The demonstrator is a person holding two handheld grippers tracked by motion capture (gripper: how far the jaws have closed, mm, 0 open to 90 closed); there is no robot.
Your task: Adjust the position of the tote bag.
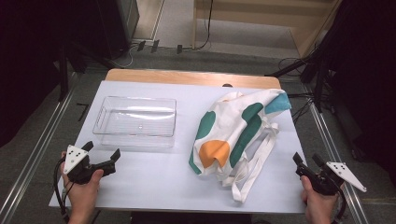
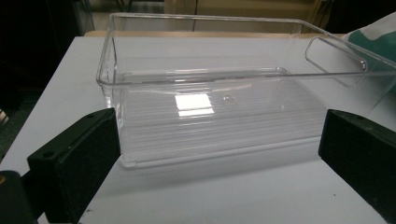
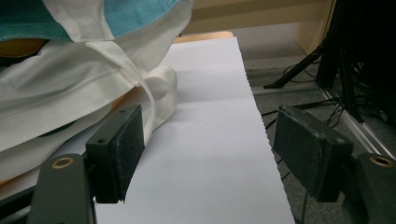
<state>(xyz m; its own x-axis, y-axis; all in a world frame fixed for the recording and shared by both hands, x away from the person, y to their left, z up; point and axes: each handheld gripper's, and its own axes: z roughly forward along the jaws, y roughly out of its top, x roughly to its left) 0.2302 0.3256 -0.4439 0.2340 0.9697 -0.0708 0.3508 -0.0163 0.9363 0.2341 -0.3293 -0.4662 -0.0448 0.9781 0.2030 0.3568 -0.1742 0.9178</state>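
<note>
One spotted cloth bag [image 1: 236, 133] lies crumpled on the right half of the white table [image 1: 154, 179], its long axis running from the near centre toward the far right corner, its pale straps [image 1: 254, 161] trailing toward my side. I count one bag, one clear plastic bin [image 1: 136, 121], two grippers. The bin stands empty on the left half, well apart from the bag, long side facing me.

The relation I judge the coming move to turn on: the bag lies to the left of and ahead of my right gripper [image 1: 309, 164], which hovers at the near right edge of the table, jaws spread wide and holding nothing. In the right gripper view the cream folds of the bag [image 3: 70, 88] sit just beside that gripper's left jaw, a strap loop [image 3: 161, 86] nearest, while bare table runs between the jaws. That makes the right hand the closer one to the cloth.

My left gripper [image 1: 103, 158] rests near the front left of the table, also open and empty, pointing at the bin; in the left gripper view the bin [image 2: 210, 116] sits squarely between the two jaws, near but apart, with a sliver of the bag [image 2: 378, 32] beyond its far end.
</note>
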